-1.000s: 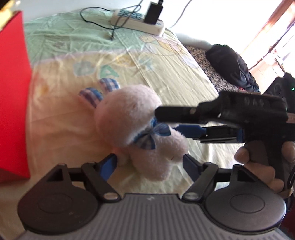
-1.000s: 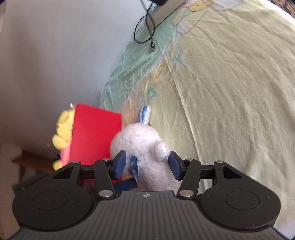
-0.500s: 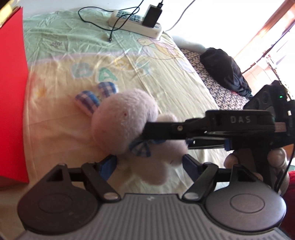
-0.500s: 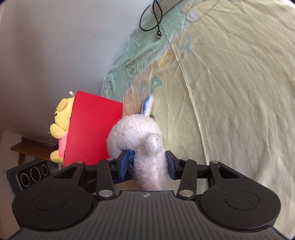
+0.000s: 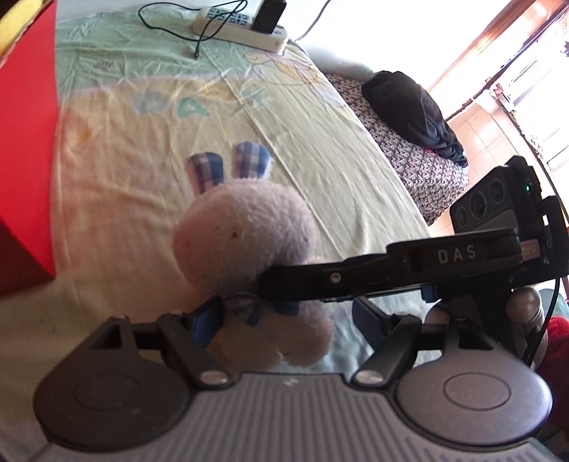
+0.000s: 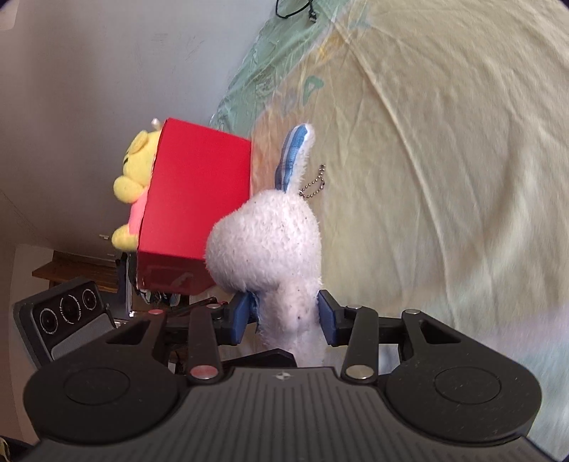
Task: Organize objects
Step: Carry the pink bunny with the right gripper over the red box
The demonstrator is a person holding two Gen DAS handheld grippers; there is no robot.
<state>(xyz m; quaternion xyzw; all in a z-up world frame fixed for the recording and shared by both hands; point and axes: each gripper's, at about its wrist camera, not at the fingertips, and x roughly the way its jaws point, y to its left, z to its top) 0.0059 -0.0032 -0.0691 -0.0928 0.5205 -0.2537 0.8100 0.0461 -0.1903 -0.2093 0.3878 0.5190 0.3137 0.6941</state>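
Right gripper (image 6: 282, 316): blue pads clamped on the body of the fluffy white plush rabbit with blue plaid ears (image 6: 265, 245), jaws having just closed onto it; the rabbit sits upright above the pale yellow bedsheet (image 6: 444, 160), bead chain dangling by its ear. Left gripper (image 5: 284, 320): jaws apart, the rabbit's lower body between them, left pad close against it, contact unclear. Red cardboard box (image 6: 192, 206) just beside the rabbit, yellow plush bear (image 6: 133, 177) behind the box.

white power strip (image 5: 245, 26) and black garment (image 5: 414, 110) on the bed's far edges
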